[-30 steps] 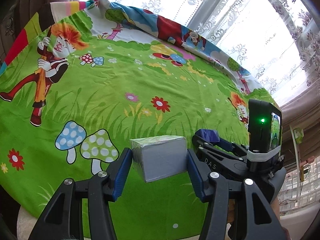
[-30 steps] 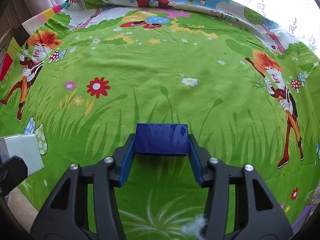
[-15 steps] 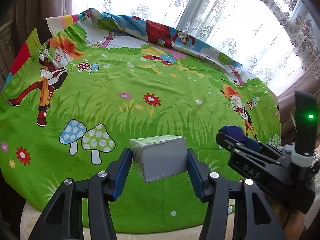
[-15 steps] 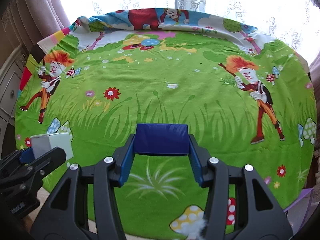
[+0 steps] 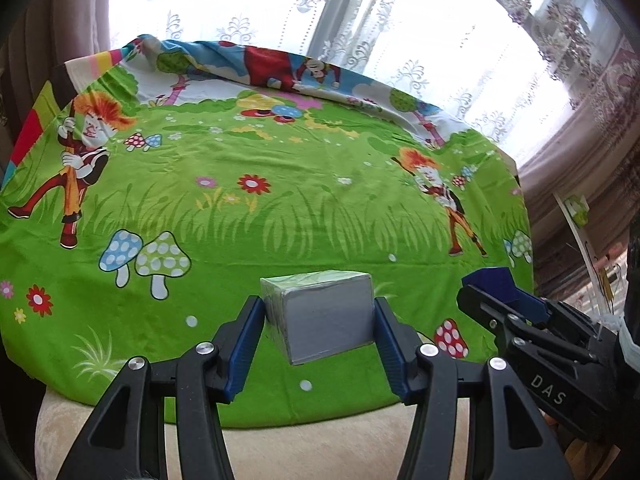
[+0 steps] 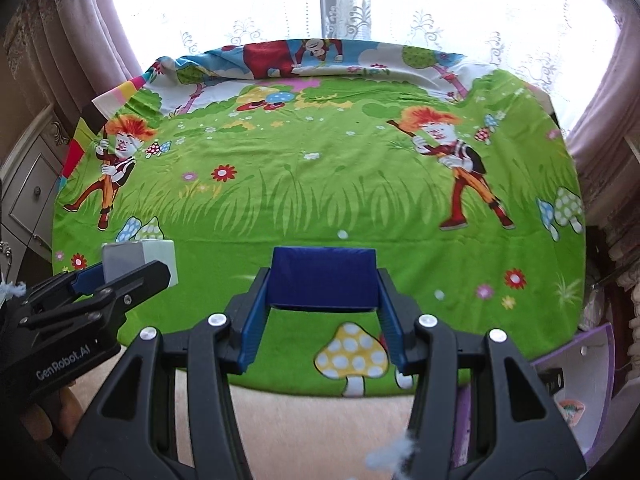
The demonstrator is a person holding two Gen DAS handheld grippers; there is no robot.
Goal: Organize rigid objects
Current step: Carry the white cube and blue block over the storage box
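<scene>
My left gripper (image 5: pixel 320 320) is shut on a grey-white block (image 5: pixel 324 320) and holds it in the air above the near edge of the table. The block also shows in the right wrist view (image 6: pixel 136 258), with the left gripper (image 6: pixel 120 276) at the lower left. My right gripper (image 6: pixel 324 300) is shut on a dark blue block (image 6: pixel 324 280), also held above the near table edge. In the left wrist view the right gripper (image 5: pixel 504 292) and its blue block (image 5: pixel 490 278) sit at the lower right, level with my left gripper.
A round table under a bright green cartoon cloth (image 6: pixel 320 184) fills both views. A window with lace curtains (image 6: pixel 320 0) stands behind it. A white drawer cabinet (image 6: pixel 32 188) is at the left, a purple bin (image 6: pixel 580 380) at the lower right, and cream upholstery (image 6: pixel 320 420) below the table edge.
Both grippers have pulled back and up from the table, each still holding its block; more of the cloth and the near edge now shows.
</scene>
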